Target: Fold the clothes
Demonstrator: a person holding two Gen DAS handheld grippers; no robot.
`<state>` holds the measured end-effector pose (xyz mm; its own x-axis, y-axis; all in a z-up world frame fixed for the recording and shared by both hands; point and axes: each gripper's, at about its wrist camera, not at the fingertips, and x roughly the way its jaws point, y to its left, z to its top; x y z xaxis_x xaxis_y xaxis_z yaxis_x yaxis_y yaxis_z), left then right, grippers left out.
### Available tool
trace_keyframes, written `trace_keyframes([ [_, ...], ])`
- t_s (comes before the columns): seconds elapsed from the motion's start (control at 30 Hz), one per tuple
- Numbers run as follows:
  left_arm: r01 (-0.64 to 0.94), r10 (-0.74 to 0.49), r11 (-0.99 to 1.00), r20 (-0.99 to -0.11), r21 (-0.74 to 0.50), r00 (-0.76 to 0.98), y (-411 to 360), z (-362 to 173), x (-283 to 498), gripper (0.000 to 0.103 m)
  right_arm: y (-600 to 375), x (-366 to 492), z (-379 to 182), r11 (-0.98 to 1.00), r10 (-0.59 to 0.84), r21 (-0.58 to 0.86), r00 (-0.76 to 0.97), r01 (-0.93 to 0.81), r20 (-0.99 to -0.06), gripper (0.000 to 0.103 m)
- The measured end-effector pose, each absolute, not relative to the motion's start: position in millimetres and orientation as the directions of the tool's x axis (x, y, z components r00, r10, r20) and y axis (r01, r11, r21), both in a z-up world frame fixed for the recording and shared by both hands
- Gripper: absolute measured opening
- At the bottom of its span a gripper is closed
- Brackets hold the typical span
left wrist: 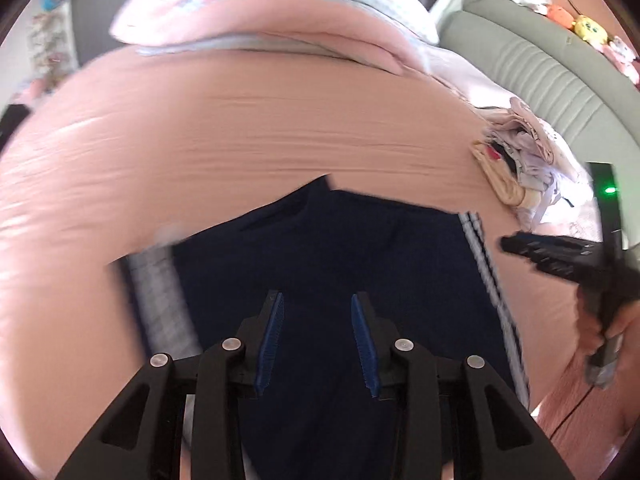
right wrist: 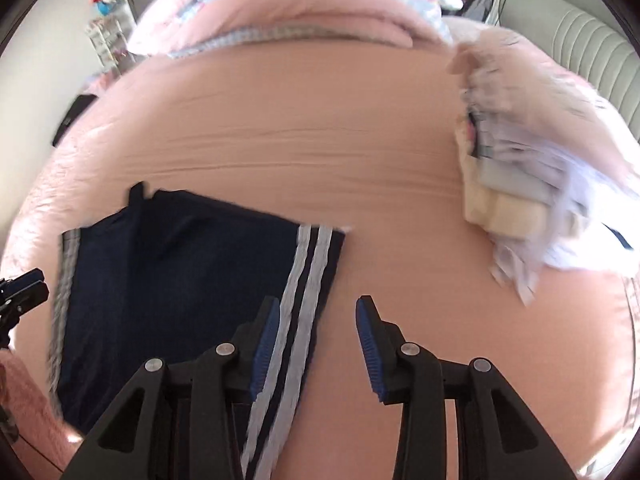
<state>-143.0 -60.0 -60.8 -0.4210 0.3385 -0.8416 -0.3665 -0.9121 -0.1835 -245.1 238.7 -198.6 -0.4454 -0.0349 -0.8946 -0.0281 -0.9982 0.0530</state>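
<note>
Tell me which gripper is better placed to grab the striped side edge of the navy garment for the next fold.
Right, probably. The right gripper hangs open directly over the white stripes on the navy garment, at its edge. The left gripper, also open, sits over the plain middle of the cloth.

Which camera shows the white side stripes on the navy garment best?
The right wrist view: both stripes run clearly down the navy garment edge. The left wrist view shows them blurred, at its right side.

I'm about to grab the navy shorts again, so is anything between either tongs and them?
Nothing visible. The left tongs and right tongs hang open directly over the navy shorts; the clothes pile lies well aside.
</note>
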Motion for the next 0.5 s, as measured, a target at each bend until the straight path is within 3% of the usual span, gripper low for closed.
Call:
trace_keyframes([
  [0.17, -0.359, 0.27, -0.924, -0.89, -0.133, -0.367, -29.1, -104.8, -192.0, 0.031, 239.7, -276.6, -235.8, -1.0, 0.016, -0.023, -0.408, 0.011, -0.913, 0.039],
  [0.33, -0.309, 0.264, -0.942, -0.856, -0.13, -0.445, -40.1, -118.8, -226.3, 0.03, 239.4, -284.4, -240.2, -0.998, 0.042, -0.062, -0.488, 0.025, -0.872, 0.039],
  [0.43, -0.249, 0.139, -0.968, -0.827, 0.002, -0.545, -43.4, -118.6, -242.1, 0.03, 247.2, -289.7, -238.8, -0.998, 0.061, -0.056, -0.532, -0.026, -0.844, 0.039],
  [0.5, -0.19, 0.137, -0.981, -0.823, -0.036, -0.551, -56.8, -116.6, -252.7, 0.03, 255.5, -292.2, -236.7, -0.994, 0.108, -0.076, -0.542, -0.081, -0.834, 0.039],
])
